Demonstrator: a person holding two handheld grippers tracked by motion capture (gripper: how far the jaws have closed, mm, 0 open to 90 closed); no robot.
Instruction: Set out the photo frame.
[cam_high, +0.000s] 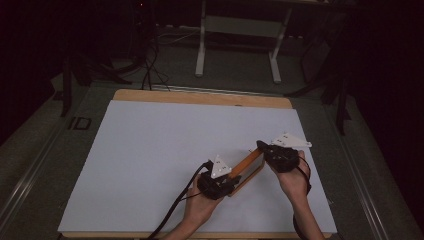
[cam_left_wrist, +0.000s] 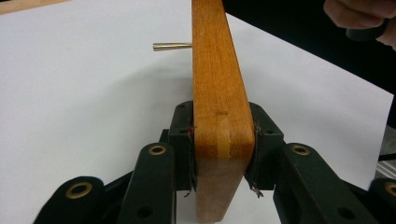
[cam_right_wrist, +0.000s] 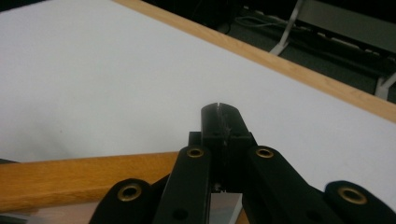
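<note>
My left claw (cam_high: 218, 183) and right claw (cam_high: 280, 156) are matte black, each topped by a white three-cornered plate dotted with small marks. Brass-ringed pivots stud their arms. A black cable (cam_high: 175, 210) trails from the left one. My forearms are bare.

**Jaws shut above a wooden frame**

The right gripper (cam_right_wrist: 223, 122) has its two black jaws pressed flat together, their tips meeting over the white sheet (cam_right_wrist: 93, 79) that covers the bench (cam_right_wrist: 299, 70). Below them, an orange-brown wooden frame (cam_right_wrist: 70, 179) runs in from the left edge and passes under the jaws. A pale panel shows beneath the frame.
</note>
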